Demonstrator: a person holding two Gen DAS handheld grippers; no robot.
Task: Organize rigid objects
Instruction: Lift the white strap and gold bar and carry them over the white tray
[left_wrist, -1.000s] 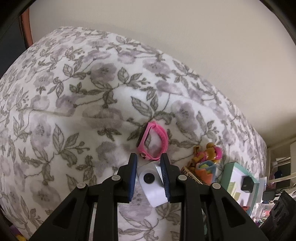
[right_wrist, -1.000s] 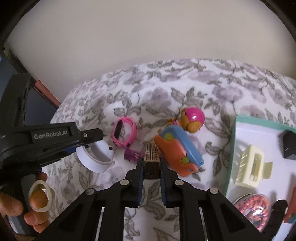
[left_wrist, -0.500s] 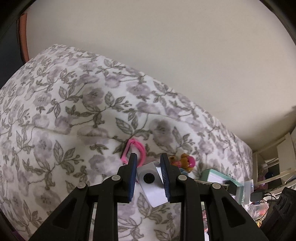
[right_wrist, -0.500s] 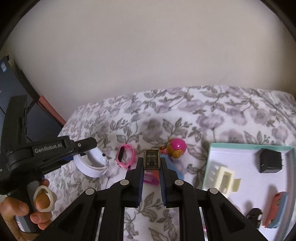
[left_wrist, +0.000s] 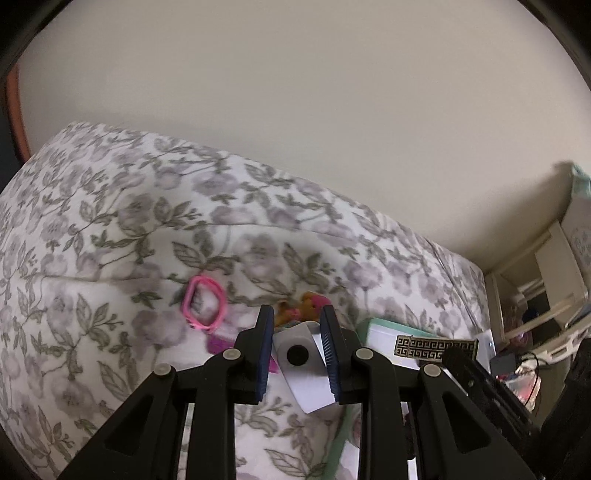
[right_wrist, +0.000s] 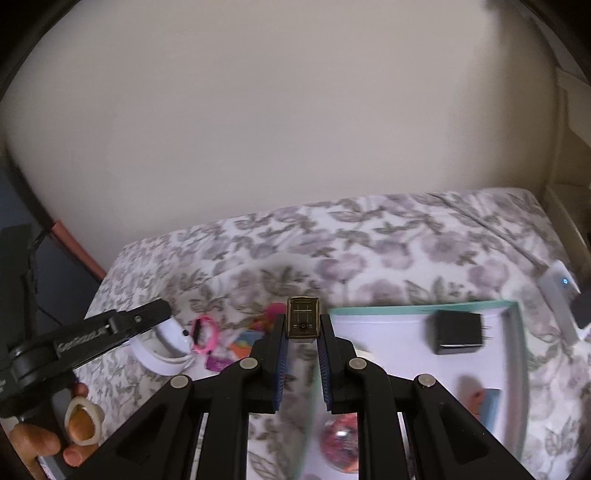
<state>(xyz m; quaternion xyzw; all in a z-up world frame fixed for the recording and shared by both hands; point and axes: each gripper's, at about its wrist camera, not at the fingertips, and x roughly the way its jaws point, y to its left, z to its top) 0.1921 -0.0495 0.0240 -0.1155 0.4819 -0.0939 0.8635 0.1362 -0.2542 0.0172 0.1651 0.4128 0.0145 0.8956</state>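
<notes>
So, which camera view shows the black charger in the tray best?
The right wrist view: the black charger lies unobstructed, prongs visible, on the tray floor. The left wrist view shows only the tray's near corner; no charger can be made out there.

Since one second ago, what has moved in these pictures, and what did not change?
Both grippers rose from the floral bedspread with their loads. The right gripper carried the small gold patterned box from beside the toys toward the teal-rimmed white tray. The left gripper lifted the white curved band with a black dot. Unchanged: both grips; the pink watch lies on the bedspread.
</notes>
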